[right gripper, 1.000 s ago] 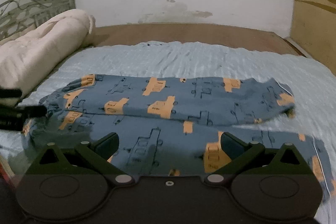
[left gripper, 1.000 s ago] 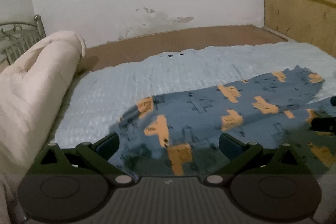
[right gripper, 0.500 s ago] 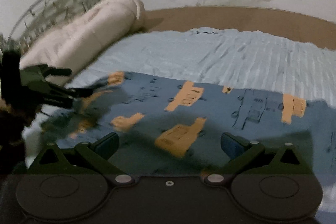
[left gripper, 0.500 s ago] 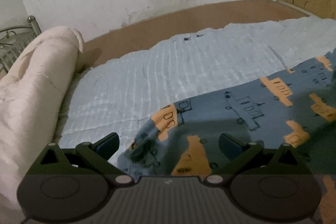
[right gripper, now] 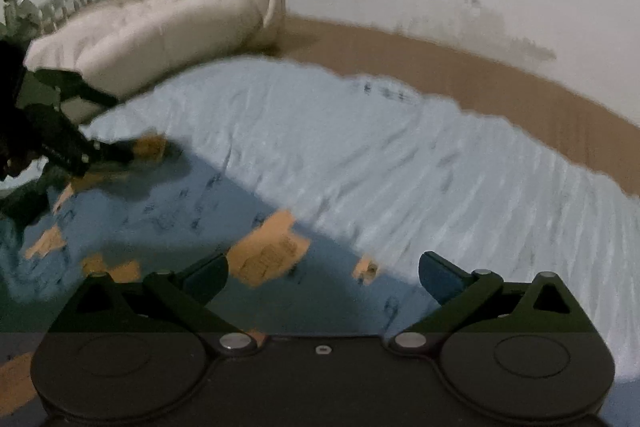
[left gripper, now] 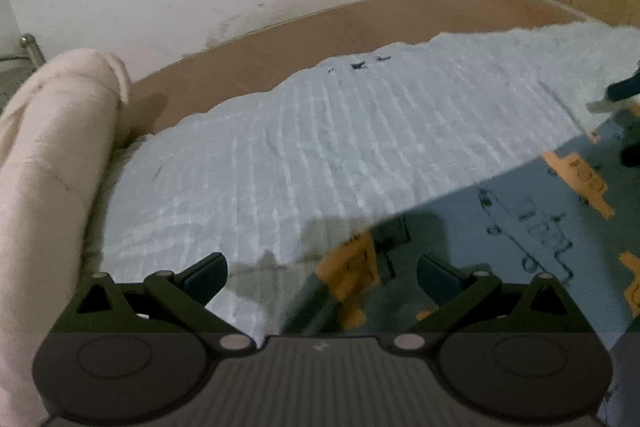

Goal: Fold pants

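Left wrist view: the left gripper [left gripper: 322, 277] is spread wide, gripping nothing, over the edge of the blue pants with orange vehicle prints [left gripper: 520, 227] lying on the pale blue ribbed bed cover [left gripper: 320, 147]. Small dark marks near the cover's far edge are unreadable.

Right wrist view: the right gripper [right gripper: 324, 277] gapes equally wide and empty above the pants [right gripper: 168, 219]; a rolled cream quilt [right gripper: 160, 27] lies along the bed's far-left edge.

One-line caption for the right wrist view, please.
Open right tool over blue patterned pants on a bed; left tool at their far edge.
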Demonstrator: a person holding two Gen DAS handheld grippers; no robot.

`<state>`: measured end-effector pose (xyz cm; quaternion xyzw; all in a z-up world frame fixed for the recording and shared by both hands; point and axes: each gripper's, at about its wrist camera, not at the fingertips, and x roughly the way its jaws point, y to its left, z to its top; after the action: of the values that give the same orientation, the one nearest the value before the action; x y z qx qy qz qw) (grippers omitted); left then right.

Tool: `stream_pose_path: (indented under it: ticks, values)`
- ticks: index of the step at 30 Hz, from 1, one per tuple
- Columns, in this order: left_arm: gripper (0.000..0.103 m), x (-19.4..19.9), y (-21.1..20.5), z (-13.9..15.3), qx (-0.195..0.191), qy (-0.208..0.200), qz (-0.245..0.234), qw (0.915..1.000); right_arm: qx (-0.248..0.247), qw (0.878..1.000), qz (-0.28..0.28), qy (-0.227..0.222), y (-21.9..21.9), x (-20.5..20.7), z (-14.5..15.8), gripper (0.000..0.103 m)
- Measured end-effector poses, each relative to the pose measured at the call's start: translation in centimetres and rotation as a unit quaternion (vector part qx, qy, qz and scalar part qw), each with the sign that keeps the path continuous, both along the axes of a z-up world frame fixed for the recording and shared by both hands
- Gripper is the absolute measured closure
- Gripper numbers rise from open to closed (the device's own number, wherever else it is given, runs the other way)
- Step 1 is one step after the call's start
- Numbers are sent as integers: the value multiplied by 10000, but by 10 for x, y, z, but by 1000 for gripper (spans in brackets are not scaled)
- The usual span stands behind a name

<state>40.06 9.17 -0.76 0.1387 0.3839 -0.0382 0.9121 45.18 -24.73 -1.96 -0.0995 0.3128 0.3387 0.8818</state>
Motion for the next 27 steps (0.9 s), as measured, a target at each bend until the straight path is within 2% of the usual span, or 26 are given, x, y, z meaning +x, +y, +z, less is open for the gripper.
stream_pose_path:
  ticks: [3,6,8,11,13,15,16,17,18,19,20,21,22,23,24,27]
  values:
    - [1,9,19,4,-411,-51,-391,9984,60,9999,113,91,0,17,-8,3]
    - [1,18,32,4,-464,-39,-746,9961,30,9992,307,234,1,27,-15,7]
    - [1,27,36,0,-453,132,-832,9954,-62,9988,363,330,2,33,-20,11]
    - [1,41,39,-8,-649,482,-882,9928,-146,9982,377,440,1,36,-25,18]
    - [7,47,39,-13,-813,643,-931,9903,-176,9980,388,465,-1,37,-26,24]
    - [19,49,39,-15,-1072,772,-1008,9861,-187,9976,438,499,-4,38,-24,30]
    - [24,49,39,-15,-1193,835,-1047,9838,-212,9970,506,551,-5,39,-23,31]
    - [36,50,38,-16,-1298,930,-1082,9812,-289,9964,554,572,-5,39,-23,32]
    - [59,51,37,-19,-1326,1044,-1070,9798,-421,9957,589,572,-4,39,-23,36]
    - [71,52,36,-20,-1300,1164,-1034,9792,-504,9952,597,585,-2,38,-24,40]
    - [83,51,35,-22,-1230,1259,-976,9795,-562,9947,591,620,-1,39,-25,51]
    - [88,51,34,-24,-1168,1315,-895,9803,-591,9944,591,653,1,38,-25,66]
    - [93,50,33,-23,-1192,1319,-874,9802,-626,9940,602,664,3,38,-24,73]
    - [99,48,33,-21,-1241,1289,-901,9797,-683,9935,621,670,6,37,-23,86]
    - [100,45,32,-18,-1246,1199,-932,9805,-759,9927,660,659,10,35,-22,95]
    - [102,37,28,-6,-1110,925,-854,9858,-1049,9907,732,464,20,27,-17,102]
